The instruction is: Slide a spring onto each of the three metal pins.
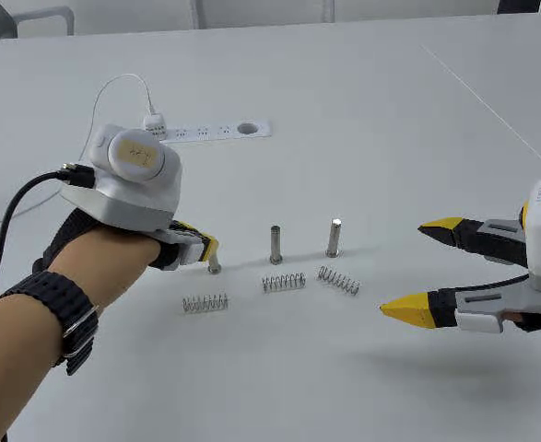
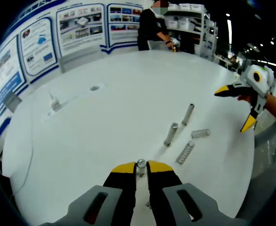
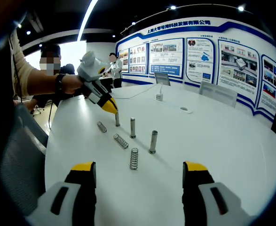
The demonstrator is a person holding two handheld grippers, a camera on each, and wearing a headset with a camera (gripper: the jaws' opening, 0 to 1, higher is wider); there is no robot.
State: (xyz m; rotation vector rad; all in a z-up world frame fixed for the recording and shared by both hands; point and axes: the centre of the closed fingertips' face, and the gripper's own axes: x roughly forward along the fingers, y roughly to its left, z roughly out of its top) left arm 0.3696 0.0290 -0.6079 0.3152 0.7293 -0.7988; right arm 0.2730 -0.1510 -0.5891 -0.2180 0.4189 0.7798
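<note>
Three metal pins stand in a row on the white table (image 1: 344, 110): left pin (image 1: 215, 266), middle pin (image 1: 276, 244), right pin (image 1: 334, 237). In front of them lie three springs (image 1: 205, 303) (image 1: 284, 282) (image 1: 338, 280). My left gripper (image 1: 209, 250) is shut on the left pin (image 2: 140, 164), its yellow tips pinching the pin's top. My right gripper (image 1: 417, 269) hovers open to the right of the springs, nothing between its fingers. In the right gripper view its open jaws frame the nearest spring (image 3: 134, 158) and the right pin (image 3: 153, 141).
A white power strip (image 1: 210, 131) with a plugged charger and white cable lies behind the pins. A black cable (image 1: 12, 216) trails from the left gripper. People stand beyond the table's far end (image 2: 152, 23). A grey chair (image 3: 22, 165) sits beside the table.
</note>
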